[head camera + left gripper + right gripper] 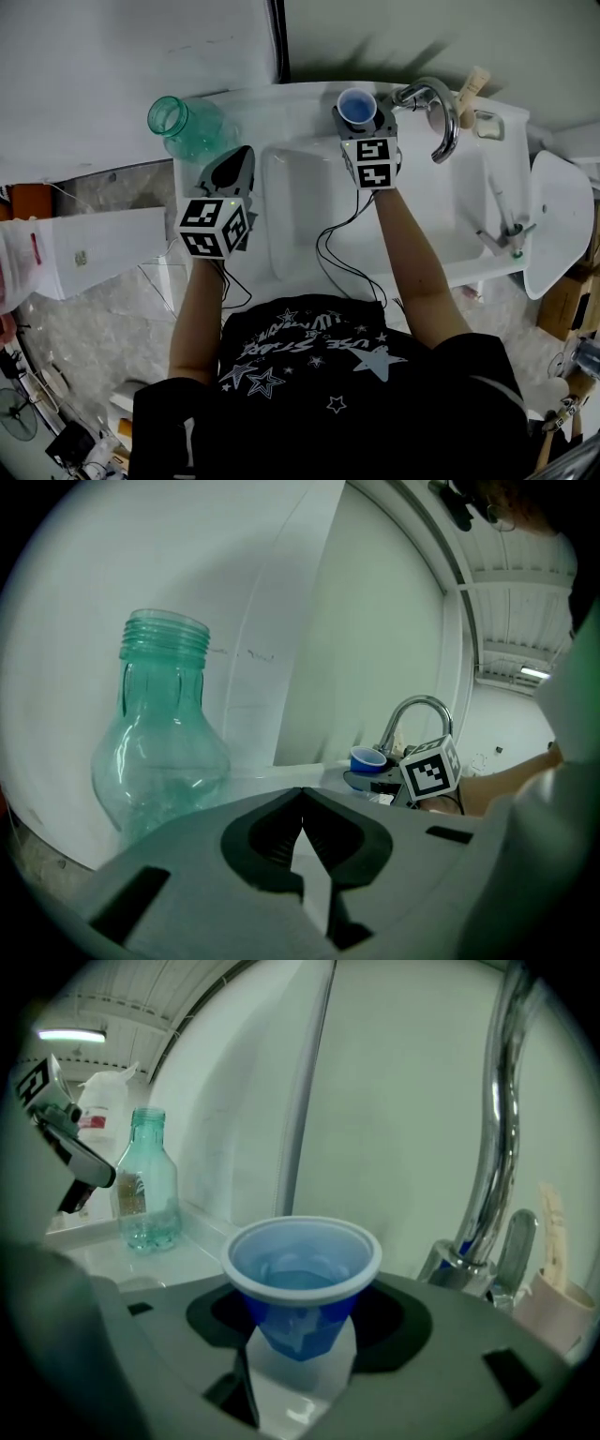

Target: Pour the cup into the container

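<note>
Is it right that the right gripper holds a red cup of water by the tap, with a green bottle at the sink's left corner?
The cup is blue, not red, as the right gripper view shows. The right gripper holds it by the tap; the green bottle stands at the left corner of the sink.

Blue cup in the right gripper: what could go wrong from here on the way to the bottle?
1. The green bottle has a narrow mouth; liquid from the wide blue cup may splash past it.
2. The bottle stands unheld at the sink corner, with the left gripper nearby, jaws shut; a knock could tip it.
</note>
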### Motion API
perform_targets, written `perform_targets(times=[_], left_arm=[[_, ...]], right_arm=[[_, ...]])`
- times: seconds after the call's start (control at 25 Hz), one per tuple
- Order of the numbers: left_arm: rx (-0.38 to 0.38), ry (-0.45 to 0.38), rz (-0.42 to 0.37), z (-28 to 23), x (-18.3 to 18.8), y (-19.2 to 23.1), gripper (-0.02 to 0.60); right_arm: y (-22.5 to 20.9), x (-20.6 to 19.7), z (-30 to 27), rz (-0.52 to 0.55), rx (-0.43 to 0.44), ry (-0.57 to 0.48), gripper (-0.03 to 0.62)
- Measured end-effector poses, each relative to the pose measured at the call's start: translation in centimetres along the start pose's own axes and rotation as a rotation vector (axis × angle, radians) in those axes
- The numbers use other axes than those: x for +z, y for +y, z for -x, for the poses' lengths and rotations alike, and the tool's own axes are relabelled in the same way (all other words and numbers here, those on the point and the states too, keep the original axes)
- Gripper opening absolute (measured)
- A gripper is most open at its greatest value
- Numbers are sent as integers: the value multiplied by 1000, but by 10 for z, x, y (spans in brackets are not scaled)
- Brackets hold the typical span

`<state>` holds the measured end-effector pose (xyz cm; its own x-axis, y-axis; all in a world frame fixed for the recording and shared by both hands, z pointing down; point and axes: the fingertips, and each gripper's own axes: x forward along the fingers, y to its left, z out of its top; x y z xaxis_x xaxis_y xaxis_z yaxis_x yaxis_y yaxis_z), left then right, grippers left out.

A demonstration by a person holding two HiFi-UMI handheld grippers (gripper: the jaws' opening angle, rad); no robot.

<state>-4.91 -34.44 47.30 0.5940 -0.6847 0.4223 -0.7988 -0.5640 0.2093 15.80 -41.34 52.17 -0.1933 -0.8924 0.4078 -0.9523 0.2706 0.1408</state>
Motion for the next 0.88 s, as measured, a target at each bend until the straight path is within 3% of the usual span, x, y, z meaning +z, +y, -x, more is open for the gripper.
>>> perform_targets(times=[0.88], left_arm=[[-14,59,4,-12,-18,-4,11]], right_arm=[[-9,-29,-13,-38,-7,7,276]])
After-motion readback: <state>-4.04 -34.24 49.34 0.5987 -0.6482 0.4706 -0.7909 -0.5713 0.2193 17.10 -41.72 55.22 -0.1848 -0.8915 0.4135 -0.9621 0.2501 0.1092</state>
